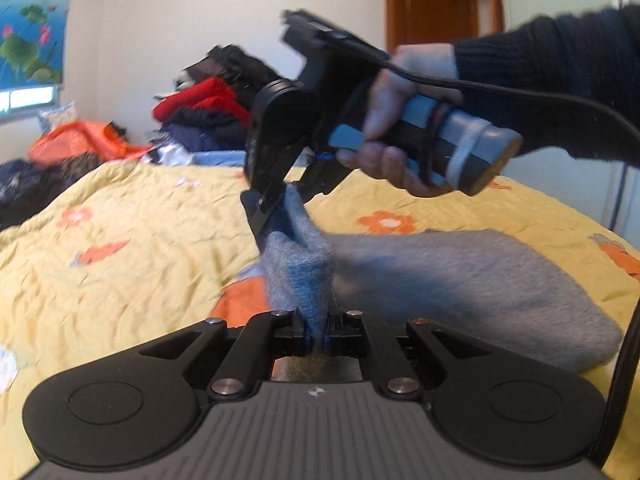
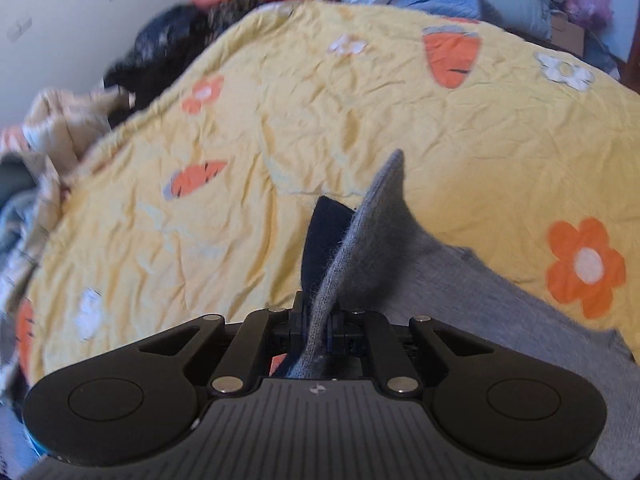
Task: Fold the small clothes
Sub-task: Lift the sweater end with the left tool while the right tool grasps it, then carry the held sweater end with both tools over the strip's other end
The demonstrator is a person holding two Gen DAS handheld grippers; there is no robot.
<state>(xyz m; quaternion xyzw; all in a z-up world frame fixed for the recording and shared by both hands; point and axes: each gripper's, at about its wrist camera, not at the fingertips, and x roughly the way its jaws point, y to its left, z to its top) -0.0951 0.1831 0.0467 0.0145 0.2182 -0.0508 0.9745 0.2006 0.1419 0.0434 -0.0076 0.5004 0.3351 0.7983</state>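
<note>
A grey knit garment (image 1: 460,280) lies on the yellow flowered bedspread (image 1: 132,240), one edge lifted into a ridge. My left gripper (image 1: 318,330) is shut on the near end of that ridge. My right gripper (image 1: 280,210), held by a hand in a dark sleeve, pinches the far end of the same edge. In the right wrist view the grey knit garment (image 2: 480,292) rises as a flap from my right gripper (image 2: 318,334), which is shut on it; a dark finger pad (image 2: 324,236) shows behind the cloth.
A heap of red, black and dark blue clothes (image 1: 208,116) sits at the far side of the bed, beside an orange garment (image 1: 80,142). More dark and beige clothing (image 2: 72,120) lies along the bed's left edge. A black cable (image 1: 624,360) hangs at the right.
</note>
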